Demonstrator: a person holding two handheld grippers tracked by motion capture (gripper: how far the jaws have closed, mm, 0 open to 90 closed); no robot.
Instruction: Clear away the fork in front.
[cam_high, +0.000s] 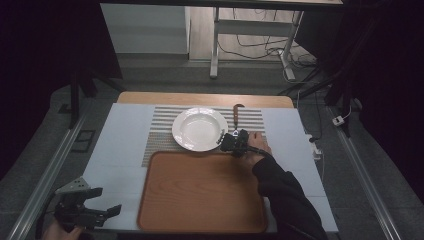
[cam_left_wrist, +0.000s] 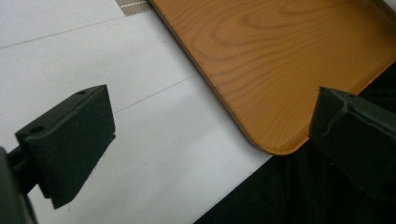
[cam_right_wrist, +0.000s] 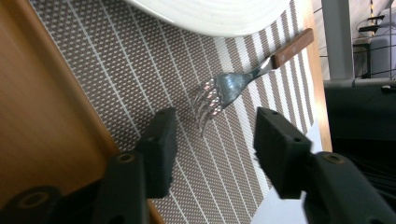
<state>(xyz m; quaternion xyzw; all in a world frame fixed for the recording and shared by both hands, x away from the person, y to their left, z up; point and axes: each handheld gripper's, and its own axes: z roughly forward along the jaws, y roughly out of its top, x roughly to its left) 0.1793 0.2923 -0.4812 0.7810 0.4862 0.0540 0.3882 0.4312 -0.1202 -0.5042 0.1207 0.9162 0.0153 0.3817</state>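
A fork with a wooden handle lies on a striped placemat on the tabletop, just right of a white plate and beyond a wooden tray. Nothing has been lifted yet: the fork lies flat on the mat, the plate sits empty, and the tray is bare. Judging from this, the work is at its start, with the pick-up of the fork yet to come.

The right gripper hovers low over the mat, just short of the fork's tines. Its jaws are spread apart with nothing between them, and they touch neither fork nor plate.

The left gripper hangs off the near left corner of the tabletop, well apart from the fork. Its jaws gape wide and hold nothing.
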